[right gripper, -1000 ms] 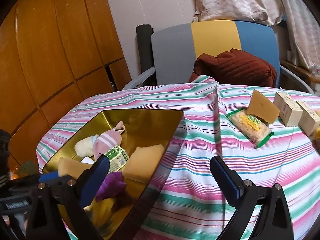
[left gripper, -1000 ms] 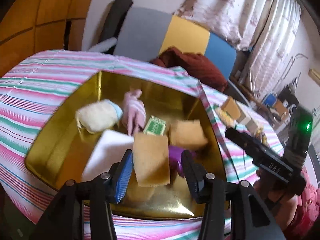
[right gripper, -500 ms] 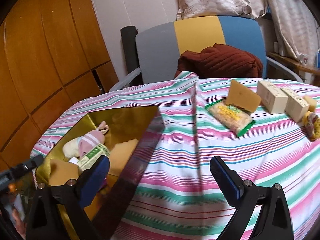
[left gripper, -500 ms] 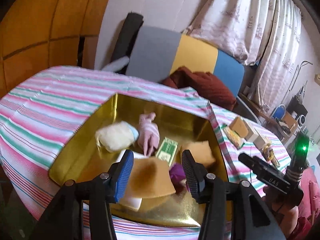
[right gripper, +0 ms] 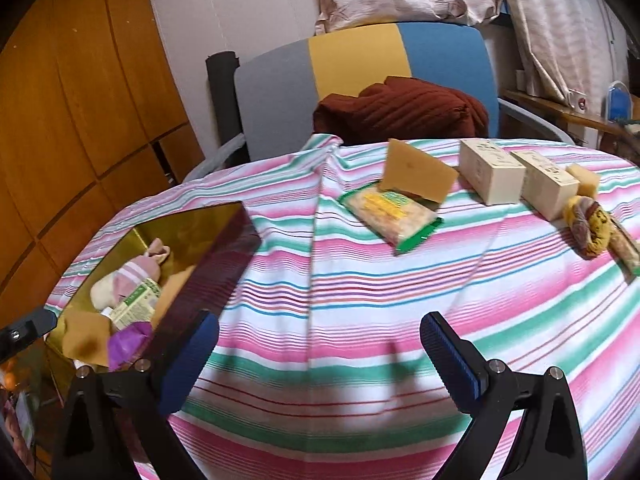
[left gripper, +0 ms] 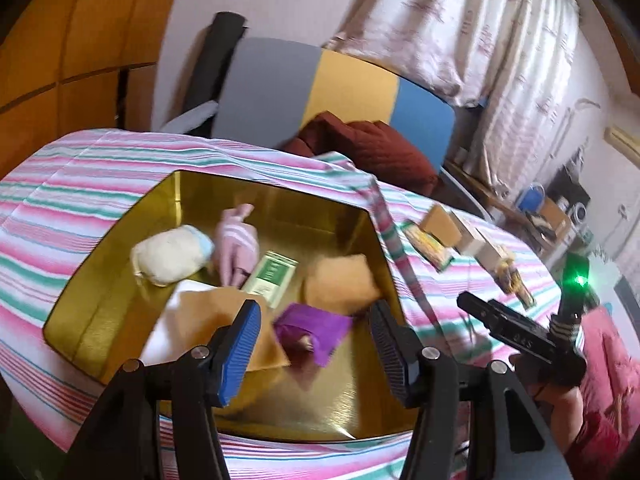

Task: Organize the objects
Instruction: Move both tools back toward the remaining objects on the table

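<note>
Tin: gold tray sitting on the striped worktop, left of the loose items; it already holds a cream pouch, a pink sock, a green packet, a purple bag and tan pads.
Left hand-held gripper: over the tin's near end, jaws opening, nothing pinched between them; a tan pad lies just below its left finger.
Right hand-held gripper: spread wide and empty above bare cloth, well apart from the snack pack, the card, the two boxes and the scrunchie.
Risk, tin: the right gripper's left finger hangs close to the tin's right wall; a sideways drift could knock or slide the tin on the loose cloth.
Risk, pick: the card leans on the snack pack, so I judge a grab at either may drag or tip the other.
Risk, cloth: a fold runs up the middle of the worktop; low fingers could snag it and pull the items.
Risk, crowding: the tin's near end is piled; another drop there may land on the purple bag and slide.
Change, left: a second ago a tan pad stood between its fingers; now it lies flat in the tin, over the white block, and the jaws are wider.
Change, right: its view has swung away from the tin toward the loose items, which now sit nearer the centre.
</note>
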